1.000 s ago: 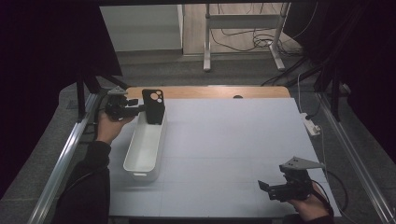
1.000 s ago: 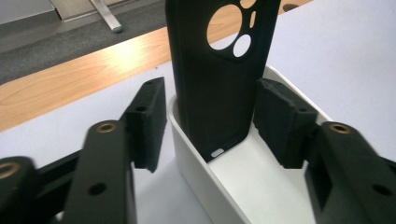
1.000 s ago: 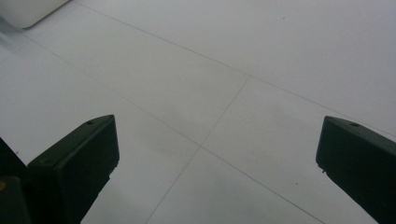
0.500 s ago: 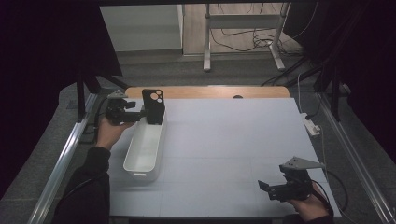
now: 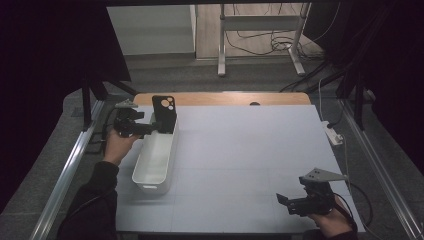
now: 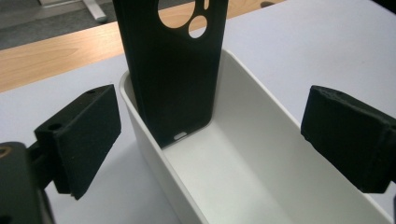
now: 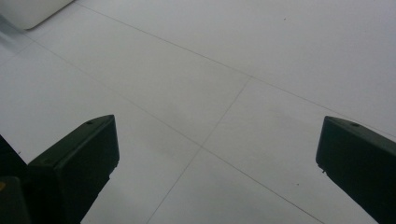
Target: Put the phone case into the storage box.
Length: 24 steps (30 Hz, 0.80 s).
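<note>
A black phone case [image 5: 164,112] [image 6: 173,70] stands upright at the far end of a white oblong bin [image 5: 152,167] [image 6: 243,163], its lower edge inside the bin and its camera cut-out at the top. My left gripper [image 5: 156,129] [image 6: 212,116] is level at the bin's far left side. Its jaws have just been opening, and they stand wide on either side of the case without touching it. My right gripper [image 5: 287,202] [image 7: 217,140] rests low over the bare table at the near right, open with nothing between its jaws.
A pale mat [image 5: 250,150] covers the table, with a wooden strip [image 5: 225,98] along its far edge. A white power strip [image 5: 334,134] lies off the right edge. Metal rails [image 5: 70,165] run along both sides of the table.
The left jaws have spread off the phone case, which stays standing in the bin. The left hand has drawn slightly toward me. The right hand has not moved.
</note>
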{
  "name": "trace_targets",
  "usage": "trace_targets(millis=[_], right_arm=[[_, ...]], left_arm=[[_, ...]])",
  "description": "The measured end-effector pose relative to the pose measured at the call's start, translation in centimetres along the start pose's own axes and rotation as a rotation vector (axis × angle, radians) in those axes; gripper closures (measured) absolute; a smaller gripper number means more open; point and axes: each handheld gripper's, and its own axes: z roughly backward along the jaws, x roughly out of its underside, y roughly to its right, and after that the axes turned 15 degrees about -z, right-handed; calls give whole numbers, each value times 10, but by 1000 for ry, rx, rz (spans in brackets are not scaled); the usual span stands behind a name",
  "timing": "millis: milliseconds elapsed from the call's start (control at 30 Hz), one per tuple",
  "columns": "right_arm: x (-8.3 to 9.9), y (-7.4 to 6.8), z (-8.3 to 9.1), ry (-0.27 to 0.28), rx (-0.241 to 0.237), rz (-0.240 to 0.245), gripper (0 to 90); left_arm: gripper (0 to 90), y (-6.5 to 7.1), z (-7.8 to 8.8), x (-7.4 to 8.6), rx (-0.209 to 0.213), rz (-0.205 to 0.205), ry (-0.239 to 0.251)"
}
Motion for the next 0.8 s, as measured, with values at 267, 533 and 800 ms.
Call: trace_targets(millis=[267,533,800], right_arm=[[0,1,1,3,-4,-1,0],[0,0,1,8,-5,-4,0],[0,1,1,5,-4,-5,0]], left_arm=[[0,8,4,1,-17,-1,12],[0,16,8,2,-8,-31,4],[0,25,13,0,24,-57,-4]])
